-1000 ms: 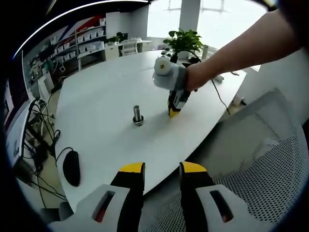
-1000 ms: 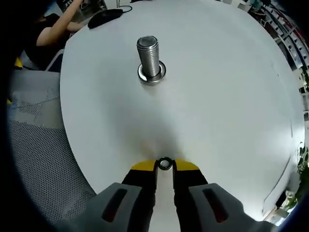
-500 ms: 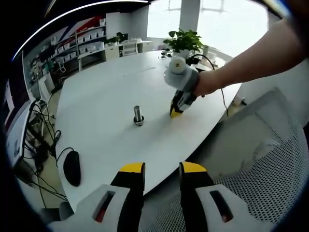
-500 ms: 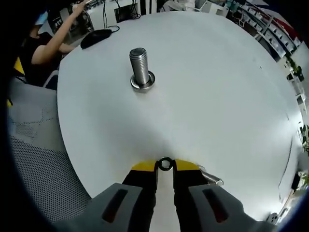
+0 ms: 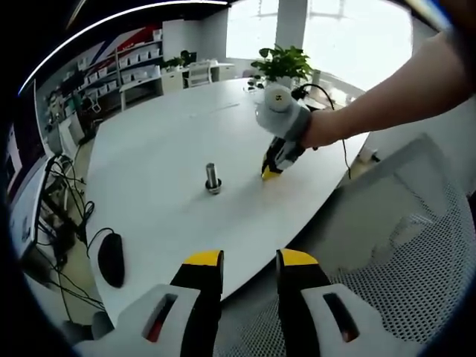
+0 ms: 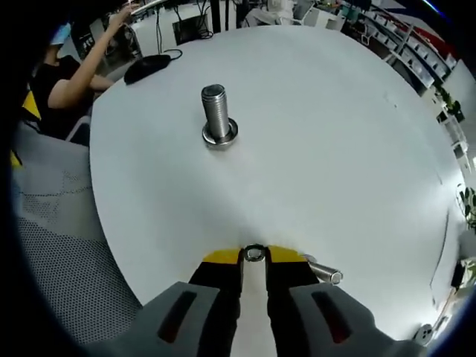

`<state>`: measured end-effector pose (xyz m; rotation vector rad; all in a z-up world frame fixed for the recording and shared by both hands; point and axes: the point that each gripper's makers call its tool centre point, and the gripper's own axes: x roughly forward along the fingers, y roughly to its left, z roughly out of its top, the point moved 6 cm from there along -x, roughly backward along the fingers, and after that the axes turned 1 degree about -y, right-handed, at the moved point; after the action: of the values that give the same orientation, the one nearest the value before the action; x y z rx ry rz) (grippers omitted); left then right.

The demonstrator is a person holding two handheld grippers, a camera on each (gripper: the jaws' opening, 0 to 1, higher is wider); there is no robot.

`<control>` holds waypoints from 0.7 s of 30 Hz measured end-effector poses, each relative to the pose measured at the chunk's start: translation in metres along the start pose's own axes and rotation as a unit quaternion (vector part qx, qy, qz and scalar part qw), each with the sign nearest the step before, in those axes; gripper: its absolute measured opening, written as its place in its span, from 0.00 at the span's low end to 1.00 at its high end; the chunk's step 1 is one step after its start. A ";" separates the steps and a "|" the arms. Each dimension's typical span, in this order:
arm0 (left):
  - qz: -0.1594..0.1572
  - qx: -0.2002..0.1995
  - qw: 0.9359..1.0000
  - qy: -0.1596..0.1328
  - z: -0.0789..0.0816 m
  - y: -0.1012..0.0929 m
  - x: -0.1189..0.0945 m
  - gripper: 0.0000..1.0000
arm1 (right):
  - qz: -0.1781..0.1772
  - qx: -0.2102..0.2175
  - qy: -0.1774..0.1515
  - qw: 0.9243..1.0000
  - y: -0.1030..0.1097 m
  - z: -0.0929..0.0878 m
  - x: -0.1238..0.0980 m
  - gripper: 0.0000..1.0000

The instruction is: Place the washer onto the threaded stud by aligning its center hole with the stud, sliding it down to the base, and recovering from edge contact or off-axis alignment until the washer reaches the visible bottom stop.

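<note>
In the left gripper view, our left gripper (image 5: 250, 259) hangs off the near edge of the white table (image 5: 149, 149), its yellow-tipped jaws parted with nothing between them. The threaded stud (image 5: 212, 177) stands upright on its base out on the table, our landmark here. Just beyond and to the right of the stud, our right gripper (image 5: 271, 170) points its yellow tips down at the tabletop, held by a bare hand (image 5: 321, 128). A black computer mouse (image 5: 110, 256) lies nearer to us than the stud, to its left, by the table's edge. A potted plant (image 5: 282, 63) stands far behind the stud. A mesh chair (image 5: 394, 253) sits off the table's right side.

In the right gripper view, our right gripper (image 6: 254, 256) is clenched on the washer (image 6: 254, 253), which sits pinched at the jaw tips, well short of the stud (image 6: 216, 114). A small metal piece (image 6: 324, 272) pokes out beside the right jaw. Beyond the stud to the left lies the mouse (image 6: 147, 68).
</note>
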<state>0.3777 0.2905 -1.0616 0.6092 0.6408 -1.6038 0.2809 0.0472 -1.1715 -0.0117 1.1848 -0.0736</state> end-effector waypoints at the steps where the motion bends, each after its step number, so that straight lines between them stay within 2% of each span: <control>1: 0.000 0.000 1.000 -0.001 0.001 -0.001 -0.001 0.26 | -0.021 0.020 -0.019 0.999 -0.004 0.004 0.001 0.03; 2: 0.000 0.000 1.000 -0.002 0.000 0.000 -0.001 0.26 | -0.005 0.003 -0.008 1.000 -0.003 0.003 0.000 0.03; 4: -0.001 0.000 1.000 -0.003 0.001 0.000 0.000 0.26 | 0.000 0.016 -0.009 1.000 -0.007 0.004 0.001 0.03; 5: -0.001 0.001 1.000 -0.003 0.001 0.000 -0.001 0.26 | 0.011 0.021 0.011 1.000 -0.005 0.000 0.002 0.03; 6: -0.001 0.002 1.000 -0.004 0.001 0.000 0.000 0.26 | -0.011 -0.009 0.009 1.000 -0.009 0.000 -0.001 0.03; 7: -0.001 0.003 1.000 -0.004 0.001 0.000 0.001 0.26 | -0.025 -0.026 -0.011 0.999 -0.012 0.004 -0.003 0.03; 9: -0.001 0.002 1.000 -0.004 0.002 -0.001 -0.002 0.26 | -0.006 0.011 -0.010 1.000 -0.010 0.002 -0.004 0.03; 10: 0.000 0.002 1.000 -0.004 0.002 -0.002 -0.003 0.26 | -0.007 0.013 -0.012 1.000 -0.012 0.001 -0.005 0.03; 13: -0.001 0.002 1.000 -0.005 0.002 0.000 0.001 0.26 | -0.008 0.010 -0.021 1.000 -0.011 -0.003 -0.012 0.03; 17: -0.005 0.005 1.000 -0.003 0.001 -0.001 0.000 0.26 | -0.006 -0.008 -0.014 1.000 -0.012 -0.005 -0.013 0.03; 19: -0.005 0.005 1.000 -0.002 0.001 -0.001 0.001 0.26 | 0.000 0.009 -0.025 1.000 -0.011 -0.004 -0.018 0.03; 21: -0.004 0.004 1.000 -0.001 0.001 -0.002 -0.002 0.26 | -0.001 0.007 -0.024 1.000 -0.011 -0.005 -0.020 0.04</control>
<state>0.3759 0.2912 -1.0592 0.6111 0.6378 -1.6151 0.2685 0.0381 -1.1543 -0.0025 1.1356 -0.0819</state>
